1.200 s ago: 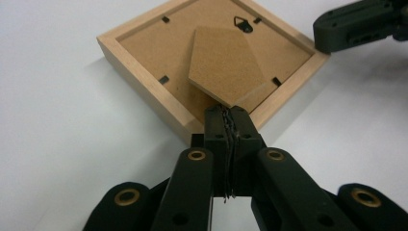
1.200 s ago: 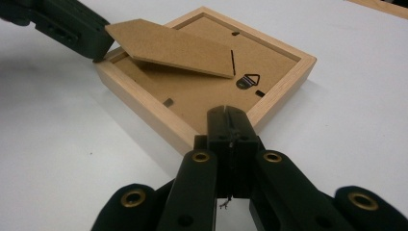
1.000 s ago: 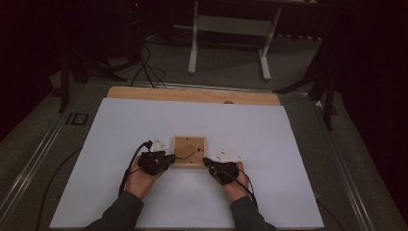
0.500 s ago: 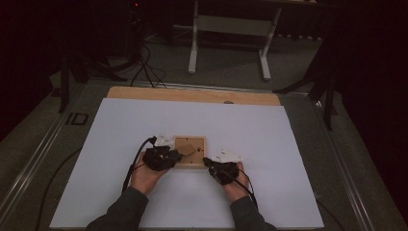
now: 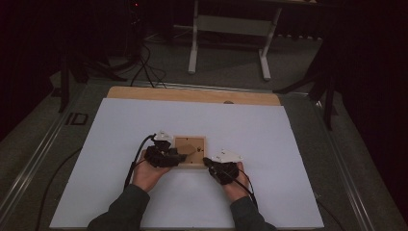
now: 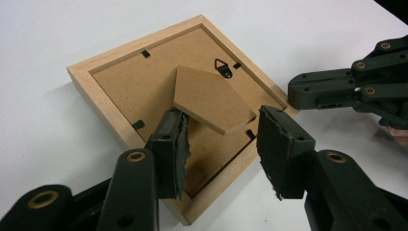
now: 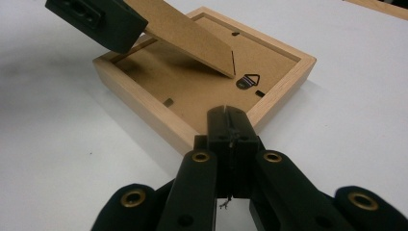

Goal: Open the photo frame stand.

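A wooden picture frame (image 5: 190, 151) lies face down in the middle of the white table (image 5: 288, 144). Its stand flap (image 6: 211, 98) tilts up. The left gripper (image 6: 221, 144) has just been opening, its jaws apart around the flap's end. The right gripper (image 7: 230, 126), jaws pressed together, rests at the frame's corner.

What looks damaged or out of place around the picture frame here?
The rubber pads on the left gripper look torn and ragged along their edges. On the wooden frame, lying face down, the easel stand is tilted up off the backing rather than flat. The right gripper is shut at the frame's corner.
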The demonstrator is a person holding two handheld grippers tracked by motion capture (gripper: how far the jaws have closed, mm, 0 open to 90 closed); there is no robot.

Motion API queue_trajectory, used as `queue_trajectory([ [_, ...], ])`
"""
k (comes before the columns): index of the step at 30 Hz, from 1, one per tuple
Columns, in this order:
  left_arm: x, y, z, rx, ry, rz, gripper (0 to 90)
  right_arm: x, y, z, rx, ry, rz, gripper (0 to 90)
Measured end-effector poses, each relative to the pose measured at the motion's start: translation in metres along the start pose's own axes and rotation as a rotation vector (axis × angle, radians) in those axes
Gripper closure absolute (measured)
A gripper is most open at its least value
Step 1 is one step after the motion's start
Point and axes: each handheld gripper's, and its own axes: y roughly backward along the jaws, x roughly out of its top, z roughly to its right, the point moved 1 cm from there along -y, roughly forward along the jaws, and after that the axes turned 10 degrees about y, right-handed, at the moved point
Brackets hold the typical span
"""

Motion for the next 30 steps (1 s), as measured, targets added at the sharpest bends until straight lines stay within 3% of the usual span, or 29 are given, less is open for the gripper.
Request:
queue_trajectory([
  [15,0.016,-0.015,-0.004,-0.037,0.074,-0.056,48.1,0.0,0.0,0.0,-0.001,0.003,0.0,89.9],
  [22,0.018,-0.019,-0.009,-0.054,0.127,-0.048,48.0,0.0,0.0,0.0,-0.001,0.004,0.0,89.9],
  [30,0.018,-0.023,-0.01,-0.04,0.125,-0.074,49.5,0.0,0.0,0.0,0.001,0.003,-0.001,89.9],
])
